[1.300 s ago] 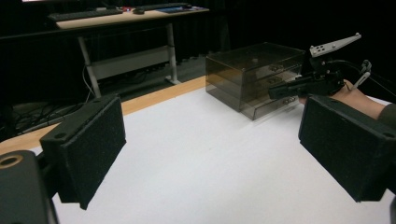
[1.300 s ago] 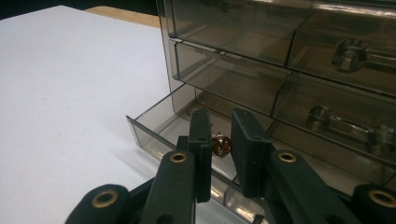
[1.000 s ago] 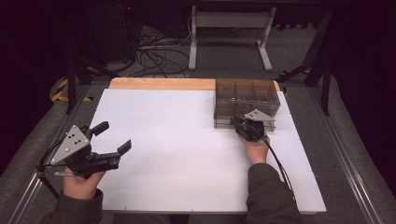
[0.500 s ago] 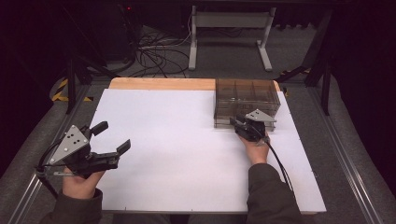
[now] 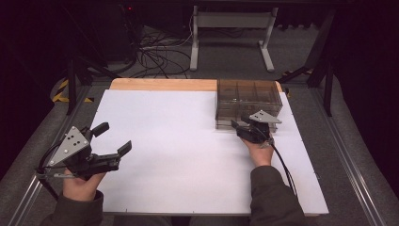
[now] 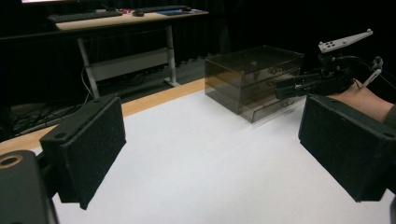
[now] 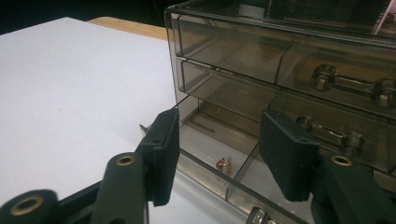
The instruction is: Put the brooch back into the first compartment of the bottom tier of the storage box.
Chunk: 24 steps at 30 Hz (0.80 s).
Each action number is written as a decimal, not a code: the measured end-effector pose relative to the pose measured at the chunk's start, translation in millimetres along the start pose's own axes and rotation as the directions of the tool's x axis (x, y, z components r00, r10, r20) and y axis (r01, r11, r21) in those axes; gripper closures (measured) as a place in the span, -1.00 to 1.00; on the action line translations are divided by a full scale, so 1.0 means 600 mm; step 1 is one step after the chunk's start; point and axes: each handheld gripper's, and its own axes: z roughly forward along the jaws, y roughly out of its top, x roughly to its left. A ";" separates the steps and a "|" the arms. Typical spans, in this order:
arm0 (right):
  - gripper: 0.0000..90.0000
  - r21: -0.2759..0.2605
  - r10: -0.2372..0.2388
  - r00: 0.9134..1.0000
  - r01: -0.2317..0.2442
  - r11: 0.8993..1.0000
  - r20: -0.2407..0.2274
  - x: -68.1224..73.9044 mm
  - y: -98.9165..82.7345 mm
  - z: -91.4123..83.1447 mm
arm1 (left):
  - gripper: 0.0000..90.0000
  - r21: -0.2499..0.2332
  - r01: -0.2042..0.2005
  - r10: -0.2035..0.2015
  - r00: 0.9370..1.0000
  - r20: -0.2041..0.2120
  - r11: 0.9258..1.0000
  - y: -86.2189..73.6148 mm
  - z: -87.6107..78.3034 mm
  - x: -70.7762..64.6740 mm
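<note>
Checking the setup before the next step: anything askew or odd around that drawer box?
The smoky drawer box has its bottom drawer pulled partly out, a small brass piece inside. The right gripper has just been opening, nothing between its jaws.

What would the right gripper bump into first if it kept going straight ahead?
Probably the open bottom drawer of the smoky clear plastic drawer box. The right gripper, jaws just opening with nothing between them, points right into it.

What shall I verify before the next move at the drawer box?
1. Right gripper: jaws have just been opening, nothing pressed between them: ok.
2. Bottom drawer of the drawer box is pulled out partly: ok.
3. Small gold piece lies inside that drawer: ok.
4. What the gold piece is: cannot tell.
5. Left gripper is open and apart from the box: ok.
</note>
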 end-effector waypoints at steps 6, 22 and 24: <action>-0.09 0.004 0.013 1.000 -0.013 1.000 -0.004 -0.001 0.000 -0.001 | -0.82 -0.001 -0.001 0.001 1.000 0.002 1.000 0.000 0.000 0.001; -0.36 0.011 0.011 1.000 -0.011 1.000 -0.011 0.004 0.003 -0.009 | -0.82 -0.003 -0.003 0.003 1.000 0.000 1.000 0.001 0.000 -0.001; -0.40 0.013 0.010 1.000 -0.010 1.000 -0.014 0.005 0.004 -0.010 | -0.82 -0.001 -0.003 0.003 1.000 0.000 1.000 0.001 0.000 -0.001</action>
